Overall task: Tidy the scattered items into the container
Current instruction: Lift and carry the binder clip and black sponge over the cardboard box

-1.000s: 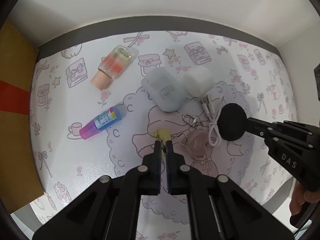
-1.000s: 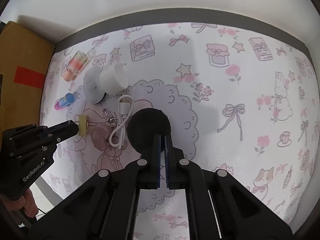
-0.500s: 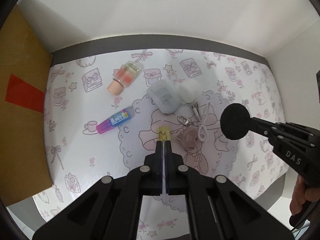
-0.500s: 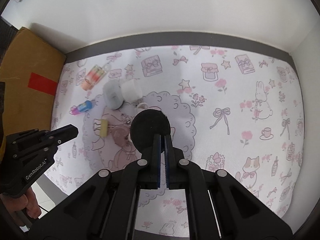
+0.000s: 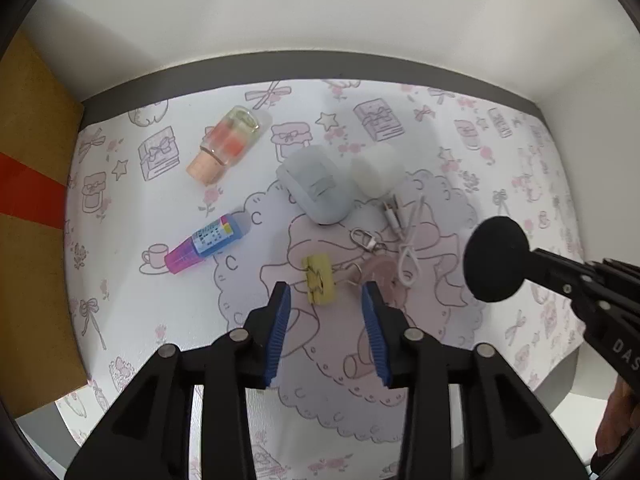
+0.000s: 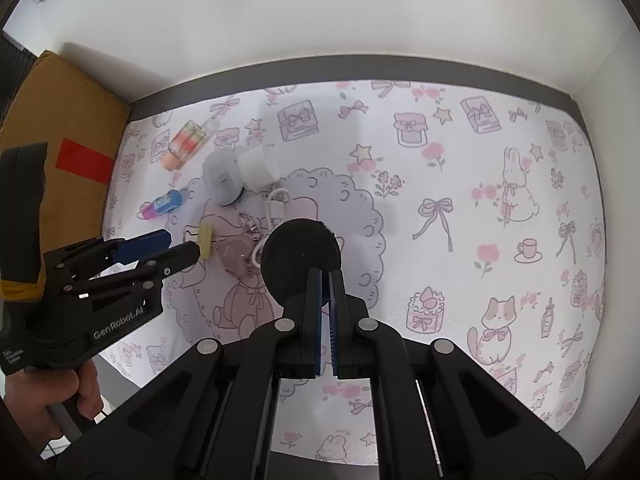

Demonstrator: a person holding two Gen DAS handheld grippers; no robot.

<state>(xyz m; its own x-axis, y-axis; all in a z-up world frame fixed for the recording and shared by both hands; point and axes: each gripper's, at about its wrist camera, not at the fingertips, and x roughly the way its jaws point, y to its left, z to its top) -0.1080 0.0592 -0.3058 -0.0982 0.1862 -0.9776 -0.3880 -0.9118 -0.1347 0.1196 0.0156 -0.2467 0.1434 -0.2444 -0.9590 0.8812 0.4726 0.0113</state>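
Note:
My left gripper [image 5: 326,300] is open just above the patterned mat [image 5: 160,320]. A yellow binder clip [image 5: 319,279] lies on the mat just ahead of its fingertips. The right wrist view shows that clip [image 6: 206,240] beside the tip of the left gripper [image 6: 182,243]. My right gripper [image 6: 325,276] is shut on a black round pad [image 6: 302,256], held above the mat to the right [image 5: 496,258]. A grey-blue case [image 5: 316,188], a white cup [image 5: 378,170], a white cable [image 5: 408,240] and a pink keychain [image 5: 380,276] lie clustered beyond the clip.
A clear bottle with a peach cap [image 5: 226,144] and a blue and pink tube [image 5: 204,244] lie to the left on the mat. A cardboard box [image 5: 28,200] stands along the left edge. White walls close the back and right. A hand [image 6: 48,392] holds the left gripper.
My left gripper was shut with its tip at the yellow clip, drew back, and now has opened and come in close behind it. The right gripper kept hold of the black pad.

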